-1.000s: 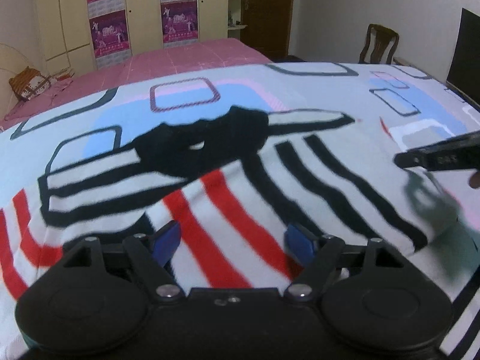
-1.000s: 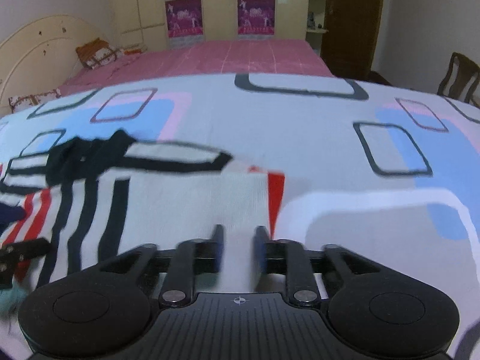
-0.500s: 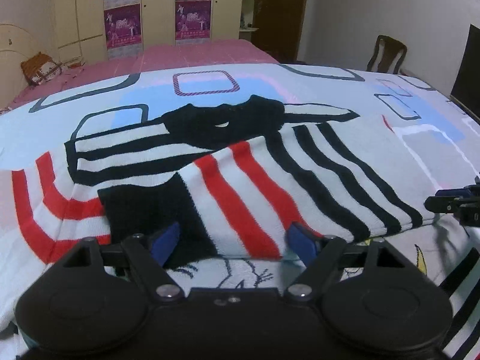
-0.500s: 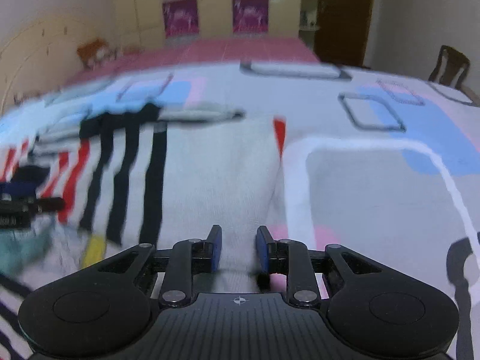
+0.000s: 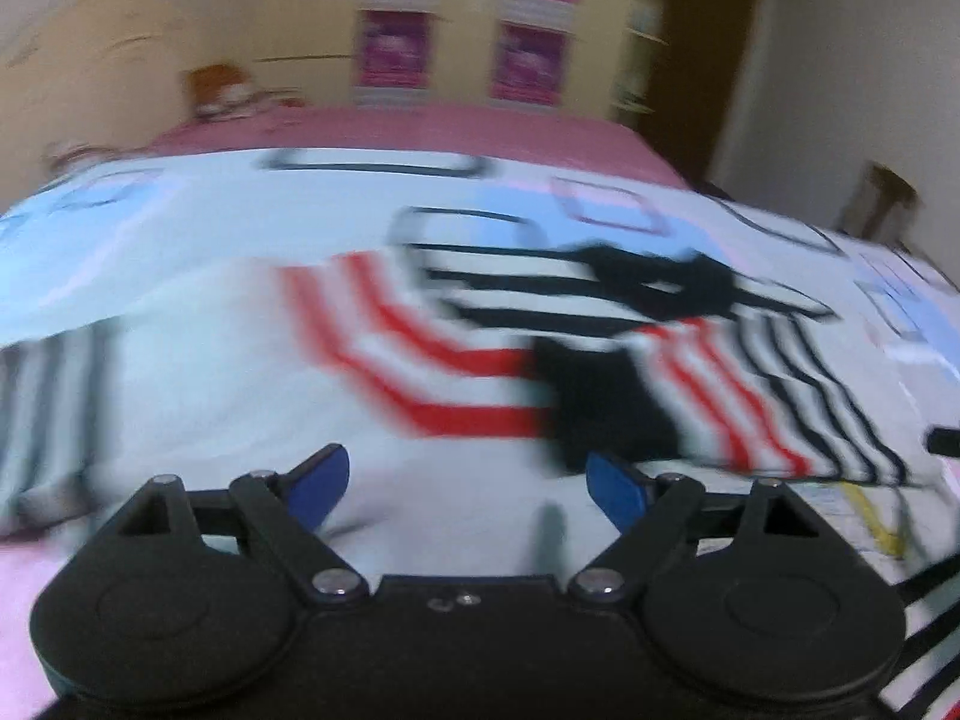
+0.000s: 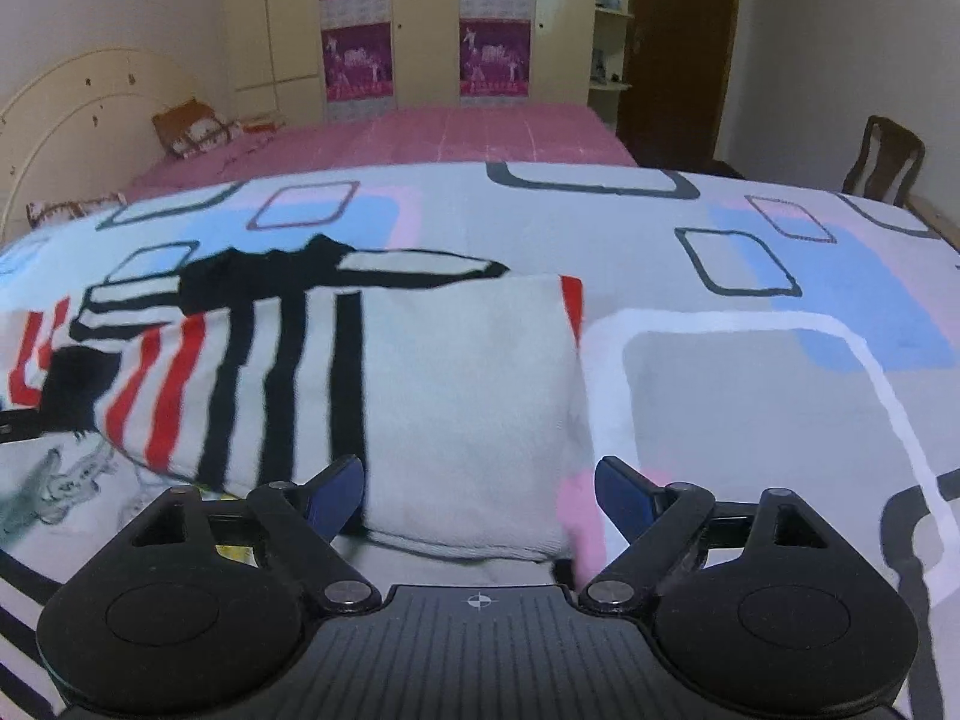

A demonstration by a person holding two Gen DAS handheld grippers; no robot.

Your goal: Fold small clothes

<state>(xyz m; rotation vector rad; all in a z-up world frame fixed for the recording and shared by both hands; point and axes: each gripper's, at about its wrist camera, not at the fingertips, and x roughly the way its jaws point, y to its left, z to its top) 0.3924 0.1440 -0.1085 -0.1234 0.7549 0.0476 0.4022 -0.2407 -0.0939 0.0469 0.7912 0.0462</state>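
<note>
A small white top (image 6: 468, 384) with black and red stripes and a black collar (image 6: 258, 276) lies folded over on the patterned bedsheet (image 6: 750, 408). My right gripper (image 6: 480, 495) hovers at the near edge of its white fold. Its jaws are opening, and the cloth lies between them with the pads off it. In the blurred left wrist view the same top (image 5: 690, 384) sits ahead and to the right. My left gripper (image 5: 468, 486) is over white cloth. Its jaws are opening with nothing gripped. The other gripper's tip (image 5: 945, 438) shows at the right edge.
A printed cloth with a cartoon drawing (image 6: 60, 480) lies under the top at the lower left. Behind the sheet is a pink bed (image 6: 450, 132) with a headboard (image 6: 72, 114). A wardrobe with purple posters (image 6: 492, 54) stands at the back, a wooden chair (image 6: 888, 156) at the right.
The right gripper's jaws have sprung wide and let go of the white fold. The left gripper has swung left, so the striped top now lies to the right in its view.
</note>
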